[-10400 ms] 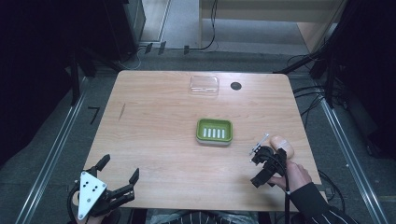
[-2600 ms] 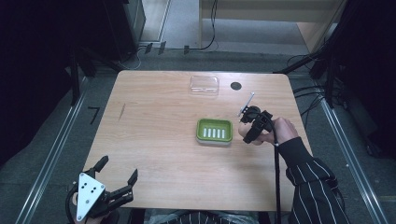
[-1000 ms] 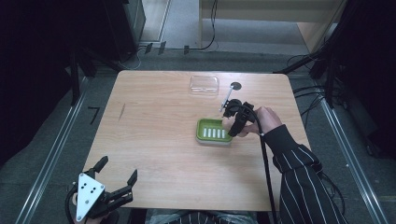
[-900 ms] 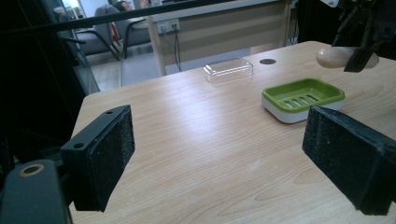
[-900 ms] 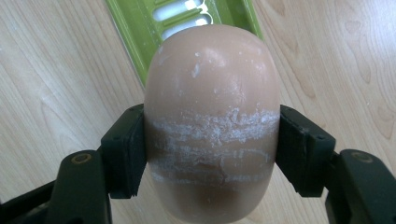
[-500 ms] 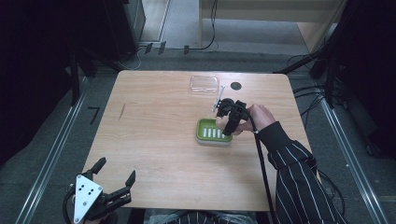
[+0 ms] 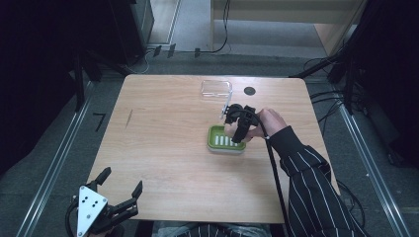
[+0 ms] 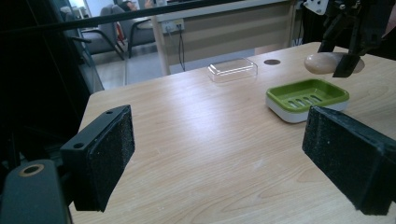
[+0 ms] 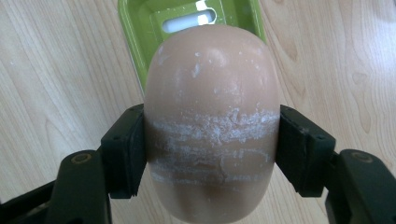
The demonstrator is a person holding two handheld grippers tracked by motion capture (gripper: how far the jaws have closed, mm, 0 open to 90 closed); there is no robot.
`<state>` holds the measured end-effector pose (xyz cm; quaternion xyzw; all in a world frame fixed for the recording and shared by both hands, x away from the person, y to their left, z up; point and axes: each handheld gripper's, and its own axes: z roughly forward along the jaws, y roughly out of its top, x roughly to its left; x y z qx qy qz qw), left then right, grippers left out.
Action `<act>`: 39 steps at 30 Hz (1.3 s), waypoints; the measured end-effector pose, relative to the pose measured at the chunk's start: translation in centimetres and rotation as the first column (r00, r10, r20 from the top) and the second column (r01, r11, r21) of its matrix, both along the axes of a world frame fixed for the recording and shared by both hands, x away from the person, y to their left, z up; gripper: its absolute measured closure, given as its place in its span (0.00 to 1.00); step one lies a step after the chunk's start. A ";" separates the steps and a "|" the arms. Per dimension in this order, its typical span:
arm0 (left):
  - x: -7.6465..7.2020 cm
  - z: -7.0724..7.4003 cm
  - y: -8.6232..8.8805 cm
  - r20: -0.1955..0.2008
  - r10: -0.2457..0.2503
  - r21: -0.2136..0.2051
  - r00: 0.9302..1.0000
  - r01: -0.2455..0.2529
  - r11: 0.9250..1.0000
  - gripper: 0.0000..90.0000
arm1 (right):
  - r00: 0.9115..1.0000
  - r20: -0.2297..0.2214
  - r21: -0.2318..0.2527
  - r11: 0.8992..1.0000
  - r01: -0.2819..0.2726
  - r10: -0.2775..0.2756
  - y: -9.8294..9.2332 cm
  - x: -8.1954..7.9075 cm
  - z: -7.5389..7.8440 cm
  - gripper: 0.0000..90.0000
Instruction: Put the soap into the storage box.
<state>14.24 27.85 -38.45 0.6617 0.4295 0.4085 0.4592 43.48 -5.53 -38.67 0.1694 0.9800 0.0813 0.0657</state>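
The right gripper (image 9: pixel 212 154) holds a tan bar of soap (image 9: pixel 212 116) tight between its two black jaws, one jaw on each long side. The soap is oval. In the right gripper view its long way runs straight out from the gripper, away from the camera, and its round far end sits over the green soap dish (image 9: pixel 140 28). White scratchy marks cross the soap where the jaws press it. The soap covers most of the dish there, and the top of the dish is cut off by the edge of the view.

In the left gripper view the soap (image 8: pixel 327 63) hangs above the far side of the dish (image 8: pixel 306 95), not touching it, and lies about flat. The right gripper (image 8: pixel 348 42) over it is partly cut off at the top.

From the high view the dish (image 7: pixel 225 140) sits near the middle of the table (image 7: pixel 163 148), and the hand (image 7: pixel 264 123) and right gripper (image 7: pixel 237 123) hide most of the soap. A clear plastic lid (image 7: pixel 216 89) lies well apart, near the far edge.

The left gripper (image 7: pixel 116 195) is at the near left corner of the table with its jaws wide apart and nothing between them.
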 end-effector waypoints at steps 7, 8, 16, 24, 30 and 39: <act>-0.2 0.0 0.1 0.000 0.005 0.001 1.000 -0.005 1.000 0.11 | 1.000 -0.008 0.001 1.000 -0.027 0.027 0.9 0.3 -0.3 0.37; -0.2 0.0 0.1 0.000 0.006 0.001 1.000 -0.006 1.000 0.11 | 0.999 -0.004 0.002 0.999 -0.038 0.038 1.0 0.4 -0.4 0.37; -0.2 0.0 0.1 -0.002 0.006 0.001 1.000 -0.006 1.000 0.11 | 0.998 -0.014 -0.009 0.998 -0.056 0.055 1.6 0.5 -0.9 0.37; -0.2 0.0 0.2 -0.002 0.011 0.000 1.000 -0.011 1.000 0.11 | 0.997 -0.020 -0.011 0.997 -0.077 0.077 2.3 0.7 -1.2 0.37; -0.3 0.0 0.3 -0.001 0.014 -0.002 1.000 -0.014 1.000 0.11 | 0.996 -0.027 -0.016 0.996 -0.085 0.085 2.6 0.9 -1.6 0.37; -0.4 0.0 0.3 0.000 0.020 -0.003 1.000 -0.020 1.000 0.11 | 0.994 -0.029 -0.024 0.995 -0.102 0.101 2.8 1.3 -2.1 0.37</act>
